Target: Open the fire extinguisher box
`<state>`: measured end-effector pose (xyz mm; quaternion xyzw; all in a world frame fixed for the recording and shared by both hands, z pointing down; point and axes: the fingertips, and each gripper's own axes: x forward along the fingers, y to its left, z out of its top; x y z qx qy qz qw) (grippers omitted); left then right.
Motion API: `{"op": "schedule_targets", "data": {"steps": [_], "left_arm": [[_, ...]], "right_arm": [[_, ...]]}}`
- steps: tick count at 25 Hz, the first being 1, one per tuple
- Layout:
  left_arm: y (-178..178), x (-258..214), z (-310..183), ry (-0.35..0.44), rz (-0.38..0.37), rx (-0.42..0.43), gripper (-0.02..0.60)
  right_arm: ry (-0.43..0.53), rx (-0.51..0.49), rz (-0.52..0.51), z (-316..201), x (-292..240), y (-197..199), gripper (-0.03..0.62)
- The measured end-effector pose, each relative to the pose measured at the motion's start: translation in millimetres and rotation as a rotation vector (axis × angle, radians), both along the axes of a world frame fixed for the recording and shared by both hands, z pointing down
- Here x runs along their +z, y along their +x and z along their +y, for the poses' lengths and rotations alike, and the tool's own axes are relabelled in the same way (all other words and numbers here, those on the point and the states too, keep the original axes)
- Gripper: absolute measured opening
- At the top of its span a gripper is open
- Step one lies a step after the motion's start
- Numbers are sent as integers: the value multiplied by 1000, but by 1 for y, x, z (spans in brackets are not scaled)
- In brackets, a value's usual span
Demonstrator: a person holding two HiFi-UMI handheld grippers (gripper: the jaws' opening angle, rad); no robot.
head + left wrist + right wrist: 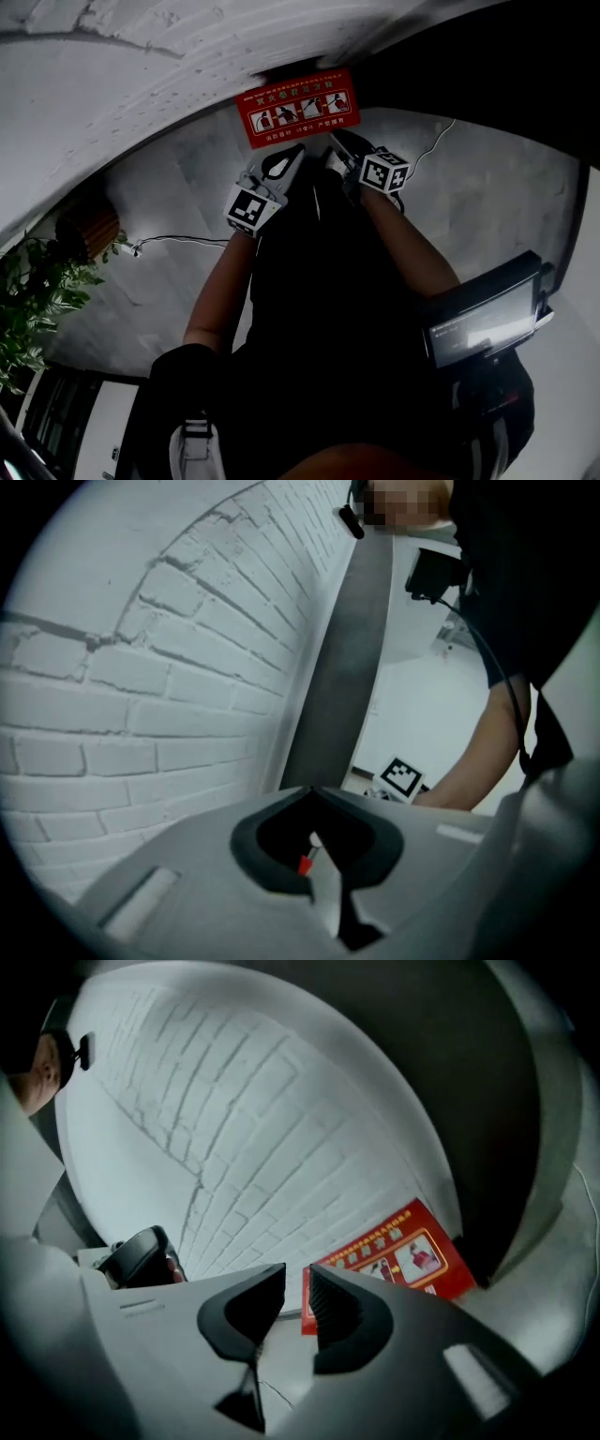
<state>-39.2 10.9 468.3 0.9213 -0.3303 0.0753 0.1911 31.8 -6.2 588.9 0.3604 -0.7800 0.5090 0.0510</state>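
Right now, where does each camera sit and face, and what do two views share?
Head view: on the person's head, looking down at the red label; left forearm, right forearm, left gripper and right gripper show.
Left gripper view: on the left gripper, facing the white brick wall past shut jaws; right forearm shows.
Right gripper view: on the right gripper, facing wall and label past open jaws; head at edge.
Shared: the label, in head and right gripper views.

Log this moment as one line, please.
left gripper: fingers shut, empty | right gripper: fingers apart, empty | fire extinguisher box: ahead of both grippers, not gripped
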Motion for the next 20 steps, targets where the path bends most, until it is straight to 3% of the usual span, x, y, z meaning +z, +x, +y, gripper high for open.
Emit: {"op": "schedule_targets", "data": {"steps": [3,8,14,20], "left_arm": [[19,22,0,-26,-8,11,3],[39,75,5,-82,-32,20,2],[50,135,17,-158,-68,13,3],[49,157,14,-201,-71,6,2]], "right_arm": [[-126,91,-46,12,45,21,92],[-257,192,-97,24,118,39,124],[-310,219,-140,29,168,36,135],[-354,279,-178,18,194,31,143]]}}
